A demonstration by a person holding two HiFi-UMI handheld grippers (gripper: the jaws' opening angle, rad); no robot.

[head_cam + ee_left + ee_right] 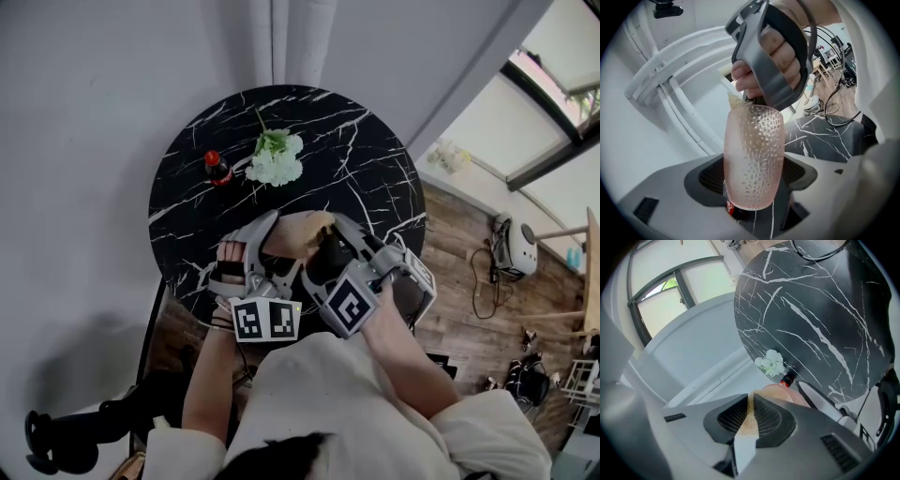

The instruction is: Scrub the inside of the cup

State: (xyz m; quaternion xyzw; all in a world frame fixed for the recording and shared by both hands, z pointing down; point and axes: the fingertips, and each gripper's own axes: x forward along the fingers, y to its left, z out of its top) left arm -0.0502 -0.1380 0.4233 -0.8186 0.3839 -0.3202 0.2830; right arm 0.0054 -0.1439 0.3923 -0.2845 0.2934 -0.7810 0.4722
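Cup [753, 150], clamped in left gripper [752, 180] over the table's [366, 159] near edge; right gripper [751, 404] pinching pad [746, 427] at its mouth; scrubbing likely under way; next, work pad deeper.

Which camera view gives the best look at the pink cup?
The left gripper view: the cup, held by the left gripper, fills the middle and its dimpled wall is plain. The head view shows only part of it, small and half covered. The right gripper view shows just a pink edge beyond the right gripper.
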